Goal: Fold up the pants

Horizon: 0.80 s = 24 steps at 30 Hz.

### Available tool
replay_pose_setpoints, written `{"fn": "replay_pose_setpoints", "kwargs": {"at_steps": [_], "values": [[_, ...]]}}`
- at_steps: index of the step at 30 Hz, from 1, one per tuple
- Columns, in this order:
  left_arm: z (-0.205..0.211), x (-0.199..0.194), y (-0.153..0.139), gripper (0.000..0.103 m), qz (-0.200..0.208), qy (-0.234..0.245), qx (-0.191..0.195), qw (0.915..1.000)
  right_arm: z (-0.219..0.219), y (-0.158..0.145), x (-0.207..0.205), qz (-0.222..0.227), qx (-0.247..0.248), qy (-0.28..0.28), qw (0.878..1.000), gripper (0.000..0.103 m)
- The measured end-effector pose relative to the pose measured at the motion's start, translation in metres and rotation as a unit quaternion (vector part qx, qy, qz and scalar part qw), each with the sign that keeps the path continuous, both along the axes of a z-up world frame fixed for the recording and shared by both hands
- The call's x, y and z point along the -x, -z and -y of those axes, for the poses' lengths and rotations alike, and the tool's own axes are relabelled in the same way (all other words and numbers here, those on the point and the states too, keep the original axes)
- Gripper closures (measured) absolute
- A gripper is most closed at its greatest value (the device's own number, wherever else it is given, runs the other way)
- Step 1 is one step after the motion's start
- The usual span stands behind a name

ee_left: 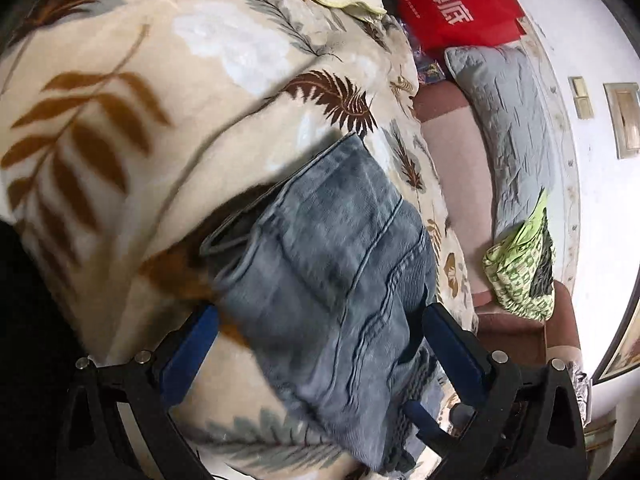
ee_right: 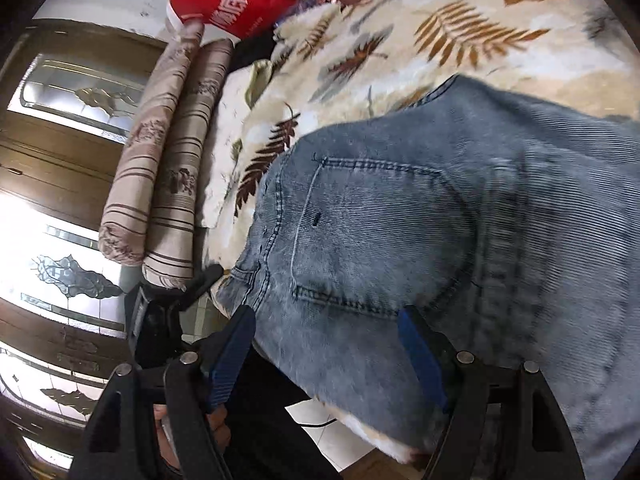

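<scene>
Blue denim pants (ee_left: pixel 332 264) lie folded in a pile on a cream blanket with a leaf print (ee_left: pixel 132 92). My left gripper (ee_left: pixel 320 324) is open, its blue pads wide apart on either side of the folded legs, just above them. In the right wrist view the pants' seat with a back pocket (ee_right: pixel 372 240) faces up on the blanket (ee_right: pixel 460 40). My right gripper (ee_right: pixel 326 340) is open, its pads either side of the waist end near the blanket's front edge. The other gripper's black frame (ee_right: pixel 168 312) shows at the left.
A red bag (ee_left: pixel 452 12) and a grey quilted cushion (ee_left: pixel 508 120) lie on the sofa at the back. A green patterned bag (ee_left: pixel 520 272) sits on the sofa arm. Two rolled striped bolsters (ee_right: pixel 168 184) lie beside the blanket. A wooden door with glass panels (ee_right: pixel 60 160) stands at left.
</scene>
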<state>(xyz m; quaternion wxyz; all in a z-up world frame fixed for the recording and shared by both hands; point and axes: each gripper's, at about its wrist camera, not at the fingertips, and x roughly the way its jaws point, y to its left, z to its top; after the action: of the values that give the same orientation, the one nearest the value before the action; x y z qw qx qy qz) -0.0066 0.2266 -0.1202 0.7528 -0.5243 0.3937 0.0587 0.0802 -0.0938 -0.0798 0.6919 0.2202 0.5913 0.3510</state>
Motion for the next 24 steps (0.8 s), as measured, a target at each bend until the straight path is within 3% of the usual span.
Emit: {"fn": "replay_pose_setpoints", "kwargs": {"at_steps": [6,7,8,9,13,15,17,19,22,24], "values": [[0.002,-0.008,-0.008,0.003,0.013,-0.009,-0.017,0.9997,-0.005,0.011,-0.013,-0.031,-0.026,0.032,0.999,0.025],[0.003,-0.010,-0.012,0.028,0.021,-0.005,-0.028,0.9994,-0.008,0.016,-0.015,-0.041,-0.028,0.034,0.998,0.025],[0.004,-0.012,-0.013,0.071,0.016,0.002,-0.042,0.9990,-0.009,0.024,-0.017,-0.055,-0.021,0.036,0.998,0.024],[0.006,-0.015,-0.016,0.089,0.000,0.010,-0.069,0.9976,-0.010,0.034,-0.018,-0.070,-0.019,0.039,0.997,0.024],[0.003,-0.013,-0.016,0.090,0.001,0.012,-0.078,0.9969,-0.004,0.025,-0.022,-0.092,-0.023,0.057,0.994,0.024],[0.004,-0.013,-0.015,0.090,0.000,0.011,-0.085,0.9963,-0.002,0.010,-0.024,-0.058,-0.029,0.054,0.996,0.023],[0.004,-0.013,-0.015,0.090,-0.002,0.010,-0.088,0.9961,-0.007,0.022,-0.028,-0.064,0.000,0.054,0.997,0.022],[0.006,-0.014,-0.019,0.091,-0.002,0.011,-0.099,0.9950,-0.009,0.037,-0.031,-0.074,-0.004,0.047,0.996,0.022],[0.016,-0.014,-0.037,0.093,0.011,0.020,-0.135,0.9906,0.008,0.013,-0.023,-0.062,-0.043,0.052,0.996,0.022],[0.033,-0.014,-0.061,0.093,0.036,0.034,-0.181,0.9822,0.029,-0.004,-0.014,-0.035,-0.053,0.067,0.996,0.022]]}}
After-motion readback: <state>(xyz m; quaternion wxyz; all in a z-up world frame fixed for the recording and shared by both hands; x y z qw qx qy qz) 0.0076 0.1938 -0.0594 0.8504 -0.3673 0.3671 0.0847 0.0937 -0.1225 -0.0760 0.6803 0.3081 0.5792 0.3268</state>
